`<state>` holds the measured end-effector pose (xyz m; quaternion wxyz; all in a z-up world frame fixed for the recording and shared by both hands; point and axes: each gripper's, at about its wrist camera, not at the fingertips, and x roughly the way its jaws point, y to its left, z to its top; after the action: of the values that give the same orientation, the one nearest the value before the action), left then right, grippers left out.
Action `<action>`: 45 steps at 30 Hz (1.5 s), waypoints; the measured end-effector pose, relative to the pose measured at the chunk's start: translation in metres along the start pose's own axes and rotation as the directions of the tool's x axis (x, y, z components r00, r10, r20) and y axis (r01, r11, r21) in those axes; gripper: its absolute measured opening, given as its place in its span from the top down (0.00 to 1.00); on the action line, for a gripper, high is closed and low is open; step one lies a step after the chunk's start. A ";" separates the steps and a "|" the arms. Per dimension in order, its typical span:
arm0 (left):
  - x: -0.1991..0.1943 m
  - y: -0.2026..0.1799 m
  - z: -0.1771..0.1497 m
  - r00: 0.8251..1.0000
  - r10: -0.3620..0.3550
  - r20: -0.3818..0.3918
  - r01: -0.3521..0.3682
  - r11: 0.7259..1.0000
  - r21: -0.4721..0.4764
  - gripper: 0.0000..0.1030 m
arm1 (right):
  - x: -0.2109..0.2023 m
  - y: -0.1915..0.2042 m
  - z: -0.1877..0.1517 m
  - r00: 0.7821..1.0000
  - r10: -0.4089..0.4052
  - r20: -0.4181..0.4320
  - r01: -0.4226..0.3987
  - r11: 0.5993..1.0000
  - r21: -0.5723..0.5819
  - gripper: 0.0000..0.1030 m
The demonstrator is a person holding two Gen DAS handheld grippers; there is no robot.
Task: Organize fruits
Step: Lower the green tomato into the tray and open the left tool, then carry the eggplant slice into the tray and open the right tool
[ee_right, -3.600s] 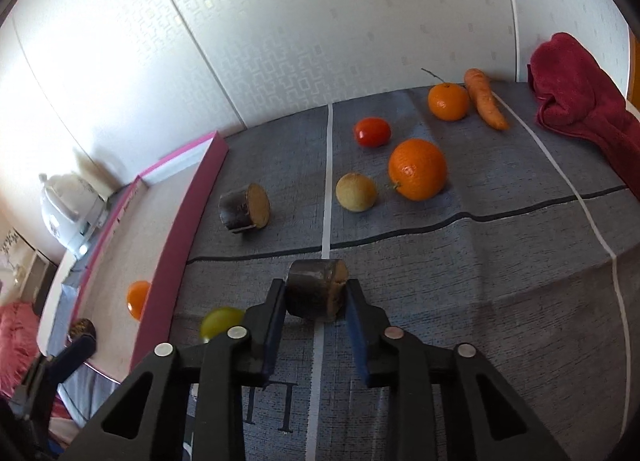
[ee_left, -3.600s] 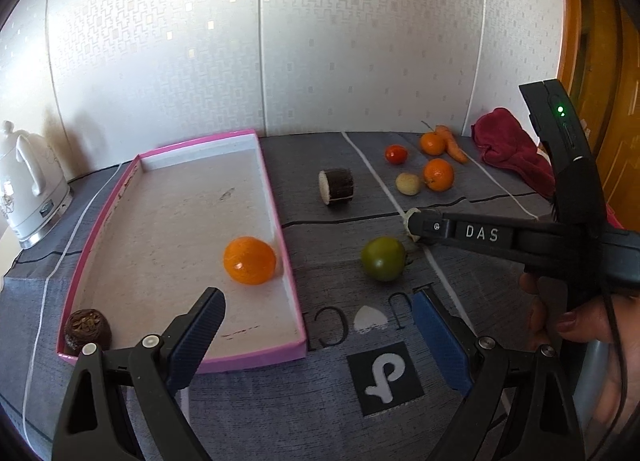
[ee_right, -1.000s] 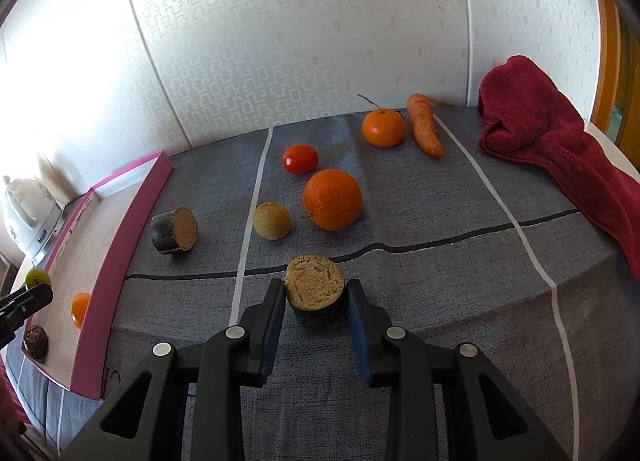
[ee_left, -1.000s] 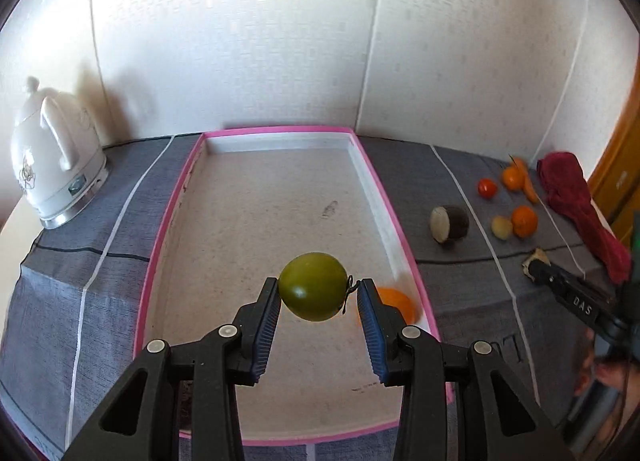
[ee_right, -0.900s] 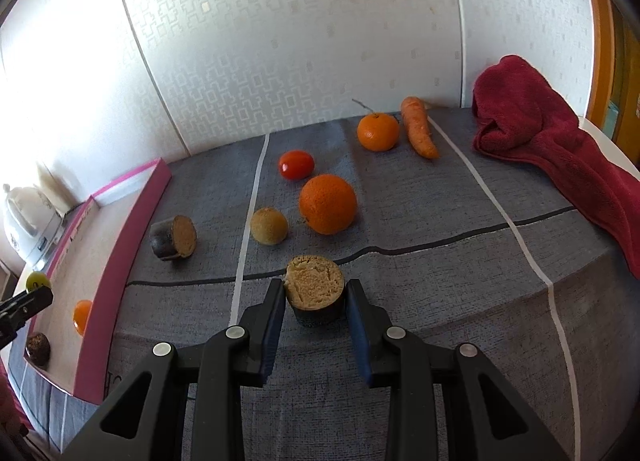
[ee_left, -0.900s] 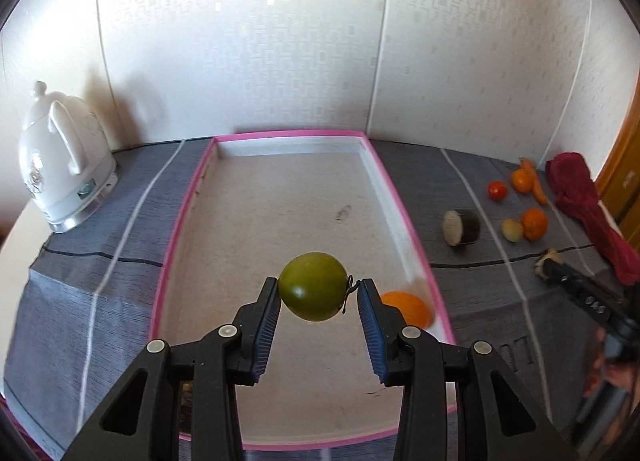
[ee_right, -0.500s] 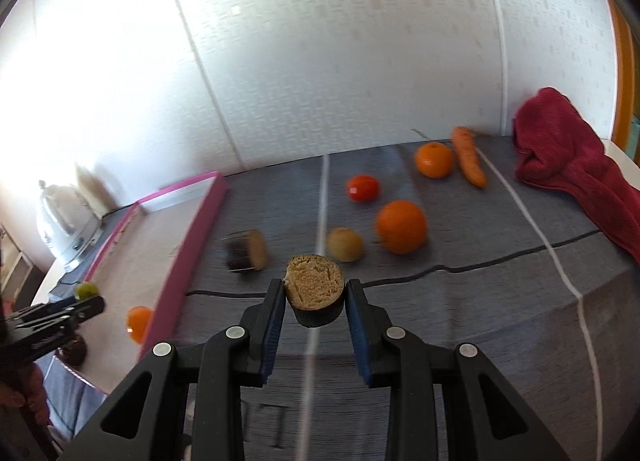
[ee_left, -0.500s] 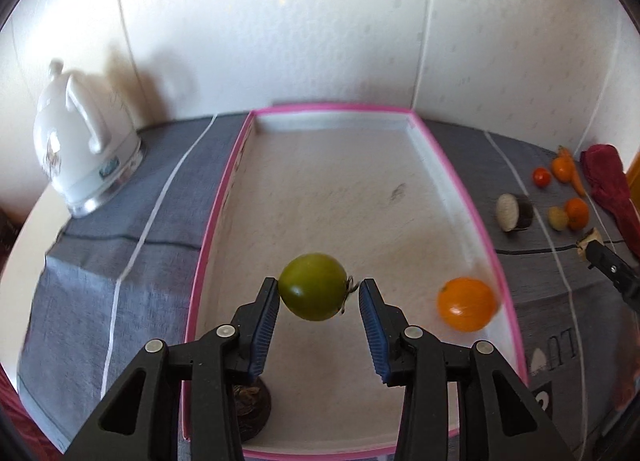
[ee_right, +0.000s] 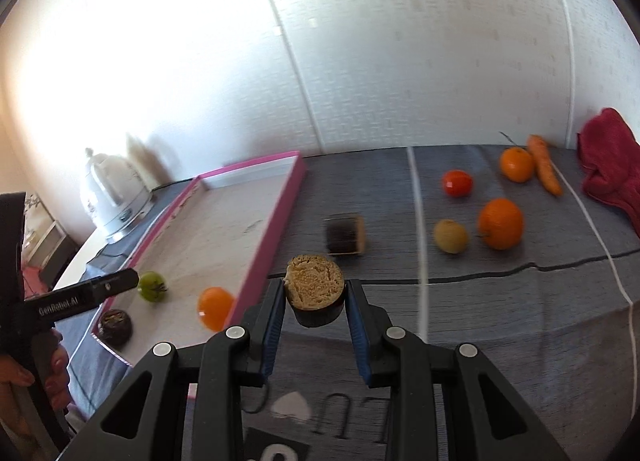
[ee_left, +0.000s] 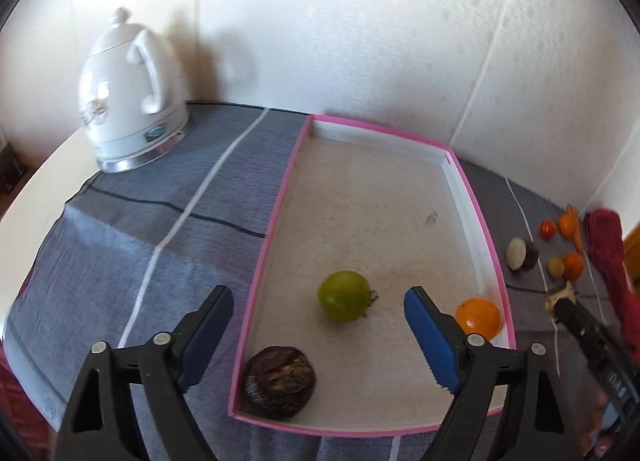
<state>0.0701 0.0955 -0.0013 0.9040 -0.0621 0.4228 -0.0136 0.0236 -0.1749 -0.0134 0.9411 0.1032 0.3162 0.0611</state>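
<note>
The left gripper now stands wide open and empty; half a second ago it was clamped on the green fruit, which now rests on the floor of the pink tray beside the orange and a dark fruit. One more piece is delivered. The right gripper stays closed on a dark cut chunk, likely next for the tray. Farther along the bench, a second cut piece, a tomato and oranges wait.

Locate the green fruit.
The green fruit lies in the pink tray, between the orange and a dark round fruit.
</note>
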 end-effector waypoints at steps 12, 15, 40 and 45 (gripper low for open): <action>-0.007 0.006 0.000 0.994 0.092 0.056 -0.095 0.994 0.046 0.12 | 0.015 0.046 0.003 0.995 0.095 -0.026 -0.097 0.988 -0.124 0.70; -0.007 0.007 0.000 0.993 0.101 0.060 -0.104 0.993 0.046 0.11 | 0.021 0.056 0.009 0.994 0.103 -0.038 -0.108 0.982 -0.157 0.70; -0.005 0.022 0.007 0.994 0.102 0.031 -0.101 0.994 -0.037 0.11 | 0.114 0.092 0.041 0.969 0.036 -0.243 -0.100 0.962 -0.254 0.69; -0.003 0.016 0.009 0.995 0.096 0.030 -0.095 0.995 -0.036 0.11 | 0.093 0.083 0.042 0.978 0.064 -0.200 -0.111 0.966 -0.232 0.64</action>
<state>0.0749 0.1123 0.0046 0.9089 -0.0579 0.4112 0.0378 0.1188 -0.0845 -0.0157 0.9084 -0.0048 0.3900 0.1505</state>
